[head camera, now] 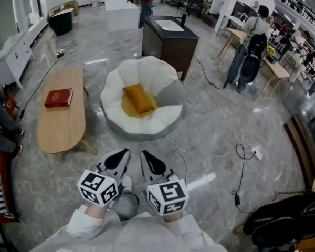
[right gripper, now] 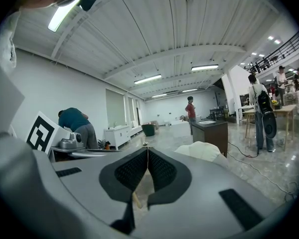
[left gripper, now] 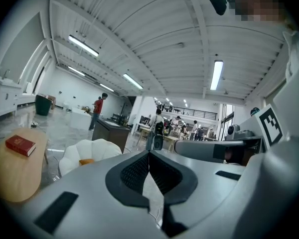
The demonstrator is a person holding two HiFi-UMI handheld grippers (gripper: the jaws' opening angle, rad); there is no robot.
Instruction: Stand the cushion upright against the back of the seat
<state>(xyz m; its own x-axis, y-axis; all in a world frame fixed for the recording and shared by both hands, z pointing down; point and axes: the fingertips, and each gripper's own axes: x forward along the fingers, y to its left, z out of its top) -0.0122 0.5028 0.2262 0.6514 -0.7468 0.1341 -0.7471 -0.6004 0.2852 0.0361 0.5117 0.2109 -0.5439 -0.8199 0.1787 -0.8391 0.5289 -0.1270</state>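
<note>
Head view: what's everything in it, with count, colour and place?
cushion: one, yellow-orange, lying in the seat
seat: one, white, petal-shaped, floor centre
table: one, light wood, left of the seat
book: one, red, on the table
sink cabinet: one, dark, behind the seat
power strip: one, white, floor at right
left hand-held gripper: one, grey and black, shut, empty, bottom centre
right hand-held gripper: one, same colours, shut, empty, beside it

White petal-shaped seat [head camera: 168, 117] and oval wooden table [head camera: 60, 127] on a polished grey floor [head camera: 215, 135].
An orange cushion [head camera: 138, 98] lies flat in the seat; a red book [head camera: 59, 97] rests on the table.
</note>
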